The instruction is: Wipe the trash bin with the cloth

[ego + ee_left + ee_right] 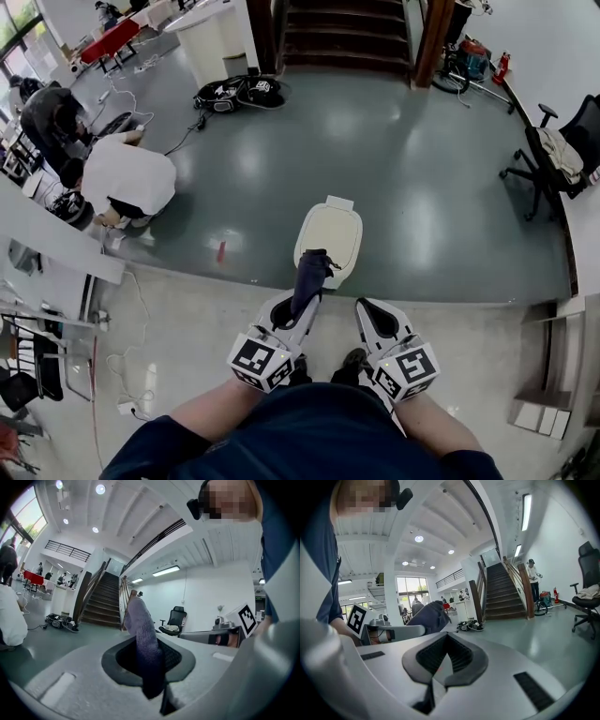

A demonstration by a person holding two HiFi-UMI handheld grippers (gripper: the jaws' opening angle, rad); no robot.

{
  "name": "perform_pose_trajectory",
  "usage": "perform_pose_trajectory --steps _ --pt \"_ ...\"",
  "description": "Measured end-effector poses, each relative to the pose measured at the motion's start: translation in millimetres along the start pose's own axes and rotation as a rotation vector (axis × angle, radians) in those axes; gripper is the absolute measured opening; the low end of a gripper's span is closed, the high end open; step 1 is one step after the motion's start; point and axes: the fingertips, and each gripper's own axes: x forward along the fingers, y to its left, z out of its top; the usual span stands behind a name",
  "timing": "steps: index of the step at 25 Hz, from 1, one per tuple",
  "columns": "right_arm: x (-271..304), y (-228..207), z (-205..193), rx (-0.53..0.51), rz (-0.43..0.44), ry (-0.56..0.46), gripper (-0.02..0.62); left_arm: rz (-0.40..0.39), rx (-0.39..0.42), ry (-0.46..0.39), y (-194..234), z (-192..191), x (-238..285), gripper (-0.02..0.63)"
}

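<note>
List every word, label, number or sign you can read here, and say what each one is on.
No words or numbers can be read in any view.
Left gripper and right gripper: their cubes carry square black-and-white markers, which are patterns only, with no letters.
Trash bin: plain lid, no label visible.
Cloth: no print.
Bags on the far floor: any print is too small to read.
</note>
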Motion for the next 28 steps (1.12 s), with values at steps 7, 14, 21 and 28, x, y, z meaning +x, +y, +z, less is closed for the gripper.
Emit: perform_pose_trajectory --steps 7,14,21,28 --pt "17 -39 4 0.005 0.037 -0.006 0.005 0.035 0.032 0.039 15 -13 52 0.052" --pt "31 -65 7 0.016 0.046 -0.016 0.005 0.087 0.044 0.090 39 -30 92 0.052" --pt "38 -90 3 0.031 0.030 -0.010 0.005 0.133 0.052 0.144 76 -61 131 0.052" --pt "48 -107 -11 0.034 0.016 0.009 0.005 0.181 0.068 0.205 124 -95 167 0.052"
